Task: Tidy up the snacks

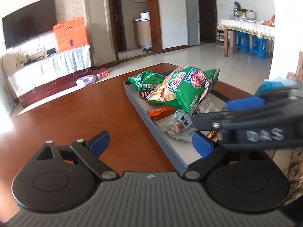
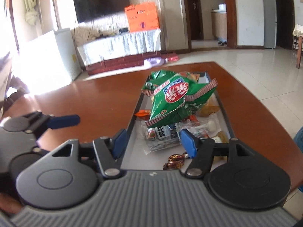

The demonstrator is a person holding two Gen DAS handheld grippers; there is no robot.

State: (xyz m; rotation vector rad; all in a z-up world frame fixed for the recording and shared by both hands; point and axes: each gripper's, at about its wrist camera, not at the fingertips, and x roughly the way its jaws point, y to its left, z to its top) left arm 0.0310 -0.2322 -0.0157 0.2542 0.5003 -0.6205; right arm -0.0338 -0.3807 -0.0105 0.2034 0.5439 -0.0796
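Jaws of our right gripper [image 2: 151, 141] stand spread over the near end of the grey tray [image 2: 132, 124], pinching nothing — our left gripper [image 1: 151, 143] is spread too, over bare table [image 1: 75, 113] beside it. We judge a placing step done. In the tray: a green chip bag [image 2: 176, 98] atop small packets and foil-wrapped candies [image 2: 175, 159]. Next we need another loose snack — none shows.

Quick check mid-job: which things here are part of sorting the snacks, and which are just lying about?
Part of the job:
- grey tray
- big green chip bag
- smaller green bag
- orange packet
- clear packet
- brown wrapped candy

Just lying about:
- orange box
- television
- purple bottle on the floor
- blue stools
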